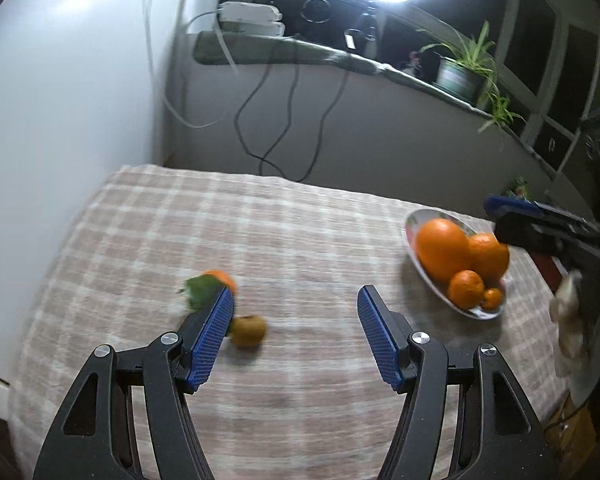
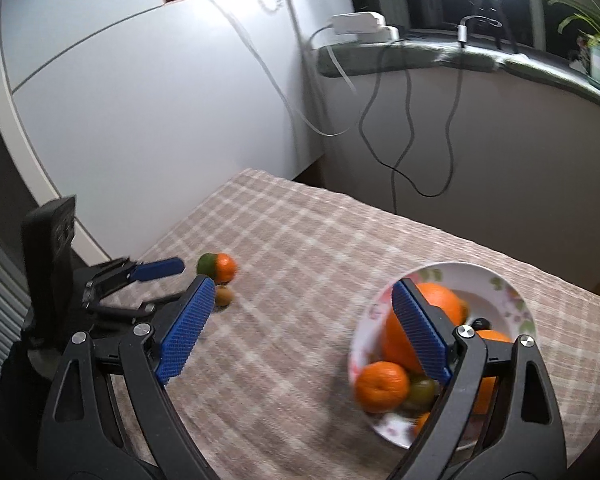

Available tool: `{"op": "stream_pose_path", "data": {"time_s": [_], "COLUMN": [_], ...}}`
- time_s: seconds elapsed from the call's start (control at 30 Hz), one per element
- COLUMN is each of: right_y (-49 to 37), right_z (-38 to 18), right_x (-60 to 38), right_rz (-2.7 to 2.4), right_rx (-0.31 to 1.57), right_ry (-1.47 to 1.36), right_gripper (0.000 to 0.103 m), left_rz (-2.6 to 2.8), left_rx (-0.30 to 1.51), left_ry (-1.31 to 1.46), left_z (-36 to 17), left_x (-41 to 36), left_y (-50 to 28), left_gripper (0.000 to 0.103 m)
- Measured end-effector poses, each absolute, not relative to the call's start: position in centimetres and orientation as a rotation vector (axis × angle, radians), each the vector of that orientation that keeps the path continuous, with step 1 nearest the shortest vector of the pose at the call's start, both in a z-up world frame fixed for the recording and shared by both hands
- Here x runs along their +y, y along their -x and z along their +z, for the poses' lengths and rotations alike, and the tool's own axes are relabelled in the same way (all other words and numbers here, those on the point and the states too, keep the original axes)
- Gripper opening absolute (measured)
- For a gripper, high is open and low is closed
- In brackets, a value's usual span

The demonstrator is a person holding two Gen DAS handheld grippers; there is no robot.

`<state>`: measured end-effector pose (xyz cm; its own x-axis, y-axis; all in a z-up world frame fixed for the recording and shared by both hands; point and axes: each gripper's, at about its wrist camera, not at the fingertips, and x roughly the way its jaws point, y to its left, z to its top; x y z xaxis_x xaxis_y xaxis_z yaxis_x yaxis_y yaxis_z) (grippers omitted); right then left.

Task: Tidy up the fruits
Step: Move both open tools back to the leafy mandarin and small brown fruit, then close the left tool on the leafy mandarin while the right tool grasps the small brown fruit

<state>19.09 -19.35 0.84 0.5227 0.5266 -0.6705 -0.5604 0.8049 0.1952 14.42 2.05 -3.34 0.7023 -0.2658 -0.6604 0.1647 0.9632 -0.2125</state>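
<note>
Tablecloth [image 1: 292,240], beige checked woven fabric, covers the table below a dark windowsill [image 1: 260,46] carrying a potted plant [image 1: 466,68]. We hold both tongs spread and empty: left gripper [image 1: 296,312], right gripper [image 2: 304,312]. Oranges fill the floral white ceramic bowl [image 2: 512,300]; left of it lie an orange-green mandarin [image 2: 220,266] and a small brownish fruit [image 2: 224,295].

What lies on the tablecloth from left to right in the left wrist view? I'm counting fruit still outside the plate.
Leafy orange tangerine → small brownish-green fruit → flowered plate holding large orange, second orange, and two small tangerines.
</note>
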Motion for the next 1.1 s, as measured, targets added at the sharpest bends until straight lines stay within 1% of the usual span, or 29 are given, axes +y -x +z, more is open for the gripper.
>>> {"op": "stream_pose_path", "data": {"time_s": [0.1,0.2,0.27,0.33,0.4,0.47,0.53,0.7,0.8,0.93,1.07,1.1], "right_y": [-18.3,-17.7,-17.5,-17.5,-17.5,-17.6,-17.7,-18.1,-18.4,-18.8,-19.3,-19.4], "right_z": [0.3,-0.7,-1.6,-2.3,-3.2,-4.1,-4.8,-6.4,-7.3,-8.1,-8.6,-8.7], "right_x": [-17.4,-15.6,-14.3,-13.4,-12.5,-11.6,-10.8,-9.2,-8.4,-7.0,-5.8,-5.5], "right_rz": [0.685,0.703,0.722,0.736,0.745,0.756,0.767,0.782,0.791,0.793,0.791,0.791], "right_rx": [0.789,0.797,0.813,0.831,0.848,0.869,0.885,0.918,0.94,0.959,0.978,0.981], "right_ry": [0.087,0.132,0.156,0.17,0.187,0.201,0.209,0.236,0.245,0.262,0.267,0.269], "right_gripper": [0.092,0.092,0.088,0.083,0.08,0.075,0.07,0.065,0.06,0.058,0.054,0.052], "left_rz": [-0.222,-0.218,-0.215,-0.22,-0.231,-0.238,-0.237,-0.249,-0.251,-0.254,-0.258,-0.259], "left_rx": [0.771,0.789,0.802,0.815,0.826,0.837,0.846,0.877,0.888,0.897,0.9,0.899], "left_ry": [0.159,0.188,0.199,0.204,0.214,0.227,0.233,0.246,0.254,0.271,0.282,0.283], "left_z": [-3.9,-4.6,-5.1,-5.4,-5.6,-5.9,-6.2,-7.0,-7.4,-7.8,-8.1,-8.1], "left_x": [3.5,4.7,5.2,5.6,5.8,6.1,6.2,6.7,6.9,7.3,7.5,7.6], "left_y": [-14.9,-15.5,-15.9,-16.2,-16.6,-17.1,-17.5,-18.5,-18.9,-19.2,-19.4,-19.4], "left_gripper": [0.063,0.059,0.055,0.054,0.054,0.051,0.051,0.05,0.046,0.044,0.034,0.033]}}
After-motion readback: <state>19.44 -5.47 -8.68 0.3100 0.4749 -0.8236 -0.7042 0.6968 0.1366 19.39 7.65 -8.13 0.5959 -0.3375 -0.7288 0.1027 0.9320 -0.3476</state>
